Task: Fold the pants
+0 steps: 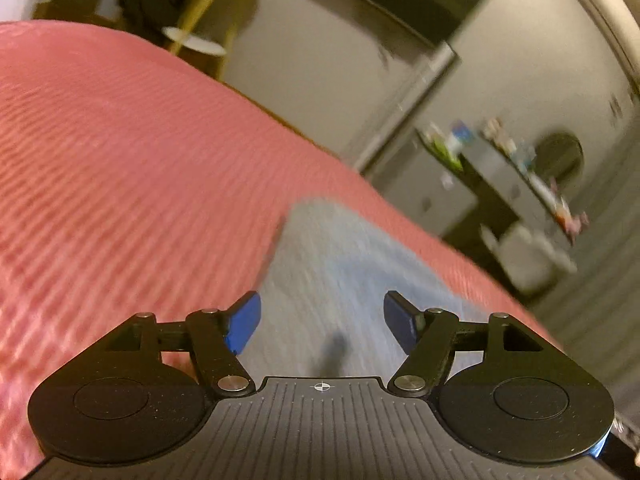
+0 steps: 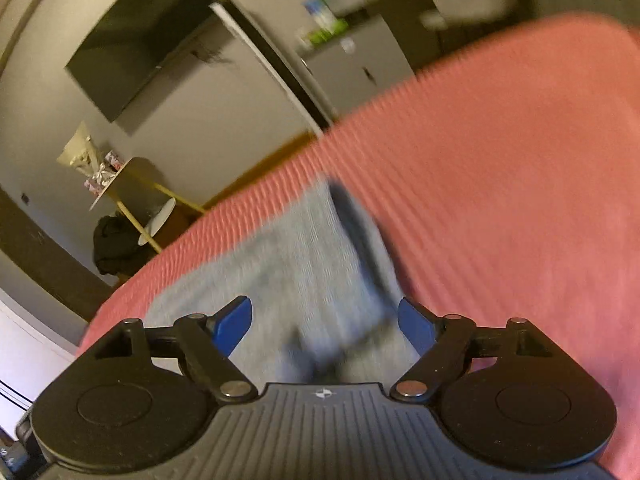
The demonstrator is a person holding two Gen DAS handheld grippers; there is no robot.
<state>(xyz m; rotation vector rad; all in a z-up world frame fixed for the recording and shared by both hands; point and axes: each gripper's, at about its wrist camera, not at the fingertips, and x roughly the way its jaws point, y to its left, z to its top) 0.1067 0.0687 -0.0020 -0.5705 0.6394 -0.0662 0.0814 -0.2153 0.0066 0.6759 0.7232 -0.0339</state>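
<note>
Hovering over the pink ribbed bedspread (image 1: pixel 120 168), both tools are up off the cloth right now. Left hand-held gripper (image 1: pixel 322 322): blue pads (image 1: pixel 242 326) spread wide, nothing between them, the grey-blue pants (image 1: pixel 332 264) lying flat on the bedspread just beyond and below the tips. From that side the pants run out toward the bed's edge, with one squared corner at the far end. Over to the right hand-held gripper (image 2: pixel 325 326): jaws apart as well, pads (image 2: pixel 234 326) clear of the fabric, gripping nothing. Beneath it the pants (image 2: pixel 288 264) show a dark band along their right side, though the picture is smeared and I cannot tell what it is. Behind the bed, a dark screen (image 2: pixel 136 52) on the wall and a small round side table (image 1: pixel 194 40) with yellow legs.
</note>
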